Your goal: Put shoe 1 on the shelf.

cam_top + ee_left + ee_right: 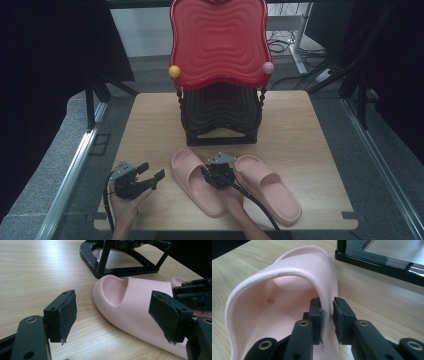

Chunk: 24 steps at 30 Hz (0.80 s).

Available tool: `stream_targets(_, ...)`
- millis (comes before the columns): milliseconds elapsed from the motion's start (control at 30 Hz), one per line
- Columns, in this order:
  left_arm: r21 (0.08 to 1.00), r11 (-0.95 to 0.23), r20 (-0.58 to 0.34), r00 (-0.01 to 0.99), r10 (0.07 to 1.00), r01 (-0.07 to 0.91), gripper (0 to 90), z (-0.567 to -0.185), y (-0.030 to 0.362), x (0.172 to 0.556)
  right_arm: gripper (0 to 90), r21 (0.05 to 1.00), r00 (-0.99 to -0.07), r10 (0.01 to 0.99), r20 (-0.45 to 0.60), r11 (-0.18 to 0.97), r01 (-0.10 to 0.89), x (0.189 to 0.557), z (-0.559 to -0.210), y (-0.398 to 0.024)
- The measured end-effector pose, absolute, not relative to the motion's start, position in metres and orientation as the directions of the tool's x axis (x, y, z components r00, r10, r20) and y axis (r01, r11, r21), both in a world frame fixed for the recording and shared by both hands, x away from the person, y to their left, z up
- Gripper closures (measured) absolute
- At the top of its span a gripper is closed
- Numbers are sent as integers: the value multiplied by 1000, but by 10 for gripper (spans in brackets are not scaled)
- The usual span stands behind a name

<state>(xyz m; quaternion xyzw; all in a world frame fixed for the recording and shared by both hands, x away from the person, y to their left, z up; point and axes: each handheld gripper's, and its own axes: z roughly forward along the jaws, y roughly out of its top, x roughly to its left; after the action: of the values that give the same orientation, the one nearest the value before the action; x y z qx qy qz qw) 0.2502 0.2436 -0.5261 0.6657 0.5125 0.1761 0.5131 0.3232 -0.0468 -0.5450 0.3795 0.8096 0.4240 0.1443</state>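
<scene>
Plainly, the biggest hazard is the shoe rack (220,125) itself. It's a tall black frame with a red top shelf (217,40), and we judge that a slipper swung towards it carelessly could knock it or jam against its lower tier.

Next comes the pink left slipper (192,185), which lies just in front of the rack with its toe towards it. The right slipper (270,190) sits close beside it, also in front of the rack. Lifted by one side wall alone, the soft slipper could sag, twist and drag its neighbour.

The right hand-held gripper (327,306) straddles the strap's side wall on the edge facing the right slipper. Its jaws are narrowed around the wall. The inner pad touches it, but the outer one looks just short of pressing. A pinch this shallow on a thin, yielding lip could slide off.

The left hand-held gripper (151,171) is spread wide and empty. It rests in front of the rack and further left than both slippers, too far off to steady anything.

Around the rack, black curtains (40,50) and a grey floor (50,165) close in the room, with cables (280,45) behind it. The pale wooden tabletop (310,140) under the rack is smooth, so things may skid on it.
</scene>
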Motion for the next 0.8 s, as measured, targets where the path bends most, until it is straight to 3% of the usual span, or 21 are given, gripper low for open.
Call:
stream_targets(467,860,73,-303,390,870,505,222,-529,250,249,825,811,-669,741,56,357,463,310,-542,-49)
stream_targets(800,859,88,-312,380,871,504,222,-530,253,249,826,853,-657,751,67,298,428,296,-529,-66)
